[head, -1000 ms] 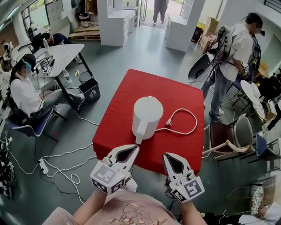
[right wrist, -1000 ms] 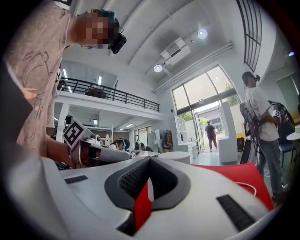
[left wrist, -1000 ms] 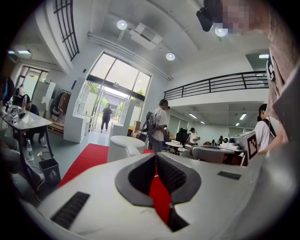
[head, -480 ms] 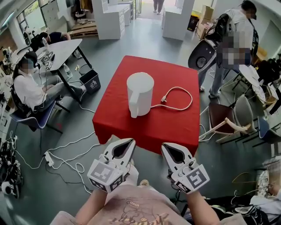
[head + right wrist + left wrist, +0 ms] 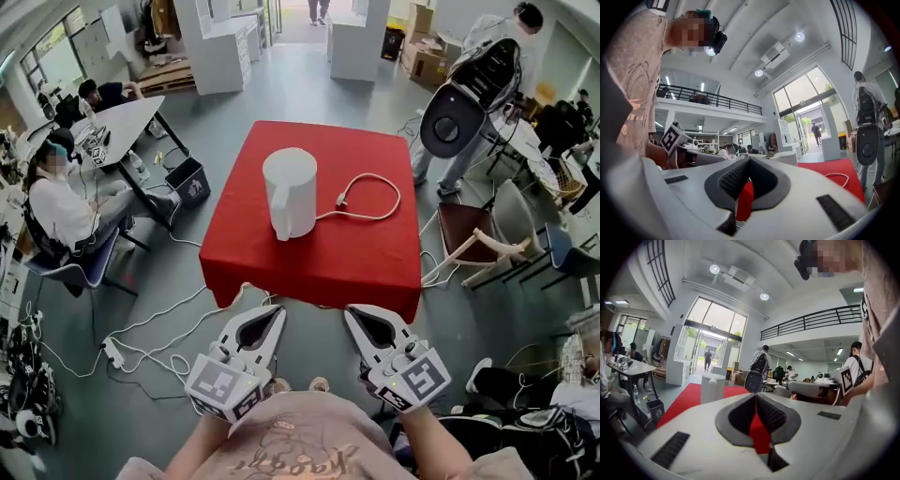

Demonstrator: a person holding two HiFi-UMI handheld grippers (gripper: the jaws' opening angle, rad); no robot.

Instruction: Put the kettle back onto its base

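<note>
Kettle: the white kettle [image 5: 290,192] stands upright on the red counter [image 5: 319,262], left of its middle, with the handle turned toward us.
Cord: a white cord [image 5: 392,202] comes out at the kettle's lower right and loops across the counter. It ends in a plug [image 5: 343,202] lying near the kettle. We cannot make out a base under the kettle.
Left hand-held gripper: we hold the left hand-held gripper [image 5: 275,313] over the grey floor [image 5: 469,309], short of the counter's near edge and well apart from the kettle. Its own view shows the jaw tips pressed together with nothing between them; only the red counter shows through the slit behind the tips.
Right hand-held gripper: the right hand-held gripper [image 5: 353,314] sits beside the left, also short of the counter. Its jaws are fully closed and empty.
Room: a person [image 5: 56,202] sits at a white table [image 5: 122,117] to our left, and another person [image 5: 511,28] stands beyond the counter's far right corner.
</note>
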